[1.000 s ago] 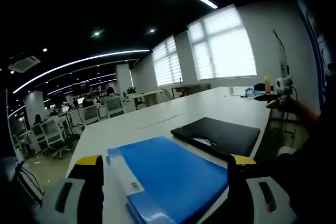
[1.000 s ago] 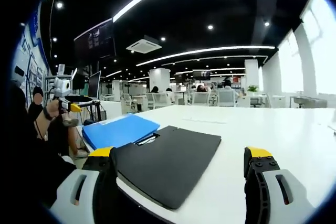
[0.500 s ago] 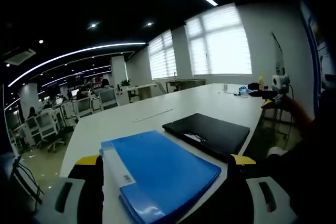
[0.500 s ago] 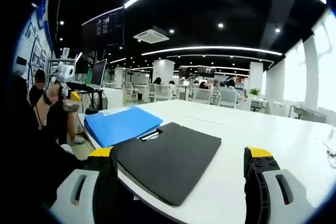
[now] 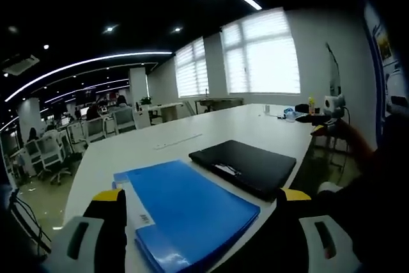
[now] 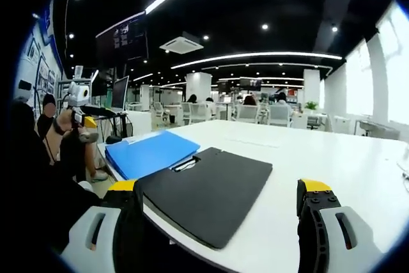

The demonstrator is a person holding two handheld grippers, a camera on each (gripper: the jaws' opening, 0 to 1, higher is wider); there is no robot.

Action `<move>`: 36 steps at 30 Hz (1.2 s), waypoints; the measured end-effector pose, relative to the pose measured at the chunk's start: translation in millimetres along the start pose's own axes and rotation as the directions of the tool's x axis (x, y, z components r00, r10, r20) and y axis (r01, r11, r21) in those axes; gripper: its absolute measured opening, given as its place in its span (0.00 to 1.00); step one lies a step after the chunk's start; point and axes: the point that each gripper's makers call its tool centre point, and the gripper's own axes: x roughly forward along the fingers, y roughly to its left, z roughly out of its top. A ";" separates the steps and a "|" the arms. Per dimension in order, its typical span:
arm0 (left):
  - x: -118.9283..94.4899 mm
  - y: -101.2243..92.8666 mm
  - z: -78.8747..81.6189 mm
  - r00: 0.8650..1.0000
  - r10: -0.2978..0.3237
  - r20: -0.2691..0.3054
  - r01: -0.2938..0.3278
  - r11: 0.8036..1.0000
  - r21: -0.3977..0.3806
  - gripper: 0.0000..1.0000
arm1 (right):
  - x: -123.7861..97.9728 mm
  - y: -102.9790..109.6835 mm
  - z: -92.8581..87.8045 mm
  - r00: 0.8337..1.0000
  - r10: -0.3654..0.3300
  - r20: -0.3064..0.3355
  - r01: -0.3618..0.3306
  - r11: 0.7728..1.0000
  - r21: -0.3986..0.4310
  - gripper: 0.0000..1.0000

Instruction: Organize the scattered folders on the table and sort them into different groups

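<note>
A blue folder [image 5: 185, 212] lies at the near edge of the white table [image 5: 211, 129], with a black folder [image 5: 246, 165] beside it to the right. My left gripper [image 5: 201, 202] stands open just before the blue folder, nothing between its jaws. In the right gripper view the black folder [image 6: 208, 193] is nearest and the blue folder [image 6: 150, 153] lies to its left. My right gripper [image 6: 220, 193] is open, its jaws either side of the black folder's near corner without touching it. The other gripper [image 6: 80, 103] shows at far left, held in a hand; the right one [image 5: 329, 110] shows far right in the left gripper view.
A flat white strip [image 5: 177, 141] lies mid-table. Small bottles and objects [image 5: 295, 112] stand at the table's far end. Office chairs [image 5: 51, 151] and seated people fill the room behind. A monitor on a stand [image 6: 114, 103] is off the table's left side.
Both views have shifted slightly with the hands. The folders lie where they were and both grippers stay open.
</note>
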 end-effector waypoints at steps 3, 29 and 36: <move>1.3 -2.1 -1.3 1.000 -0.010 -0.001 0.010 1.000 -0.012 0.98 | 3.2 4.5 -2.7 1.000 0.017 -0.008 -0.017 1.000 0.007 0.98; 2.0 -1.8 -6.2 1.000 -0.006 -0.019 0.006 1.000 0.000 0.97 | 5.5 8.5 -1.8 1.000 0.023 -0.014 -0.023 1.000 0.010 0.98; 3.2 -5.0 -8.1 0.999 -0.004 -0.032 0.005 1.000 0.021 0.97 | 5.7 8.9 -4.2 0.999 0.023 -0.024 -0.023 1.000 0.006 0.98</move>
